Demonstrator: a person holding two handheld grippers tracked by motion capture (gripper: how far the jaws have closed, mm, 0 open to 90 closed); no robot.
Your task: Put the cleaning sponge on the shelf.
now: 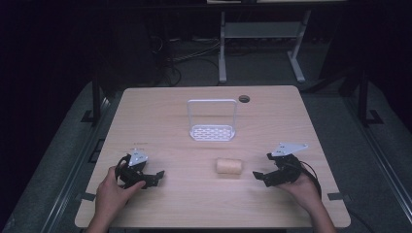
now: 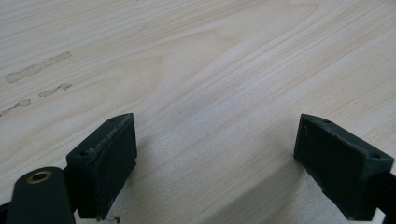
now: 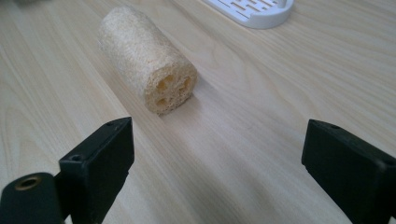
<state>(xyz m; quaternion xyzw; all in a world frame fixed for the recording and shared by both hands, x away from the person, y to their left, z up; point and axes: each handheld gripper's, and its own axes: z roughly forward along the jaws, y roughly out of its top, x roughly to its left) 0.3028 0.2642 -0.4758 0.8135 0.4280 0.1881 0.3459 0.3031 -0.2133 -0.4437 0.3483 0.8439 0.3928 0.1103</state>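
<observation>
- Left hand-held gripper (image 1: 156,177): it rests low over the near-left part of the desk (image 1: 160,111), held in the person's left hand (image 1: 112,191). Its jaws stand wide apart with nothing between them; the left gripper view looks past them at bare wood grain with a few pale smudges farther off. It is well apart from the loofah.
- White rack (image 1: 212,132): a slotted base with an upright frame stands toward the far middle of the desk, beyond the loofah and apart from it. Nothing lies on it.
- Loofah (image 1: 228,166): a short tan roll lying on its side on the desk, near the middle and a little right of centre. In the right gripper view its cut end, with a few holes, faces the camera (image 3: 147,57), with a corner of the rack behind it.
- Right hand-held gripper (image 1: 259,176): held in the right hand (image 1: 303,187) at the near right, jaws spread wide and empty, aimed at the loofah, which lies ahead of the jaws and does not touch them.
- Progress, as a judgement: the work looks barely begun. The loofah is not gripped or lifted, and the likely goal, the rack, is bare. Closing in, gripping, carrying and setting down all remain.
</observation>
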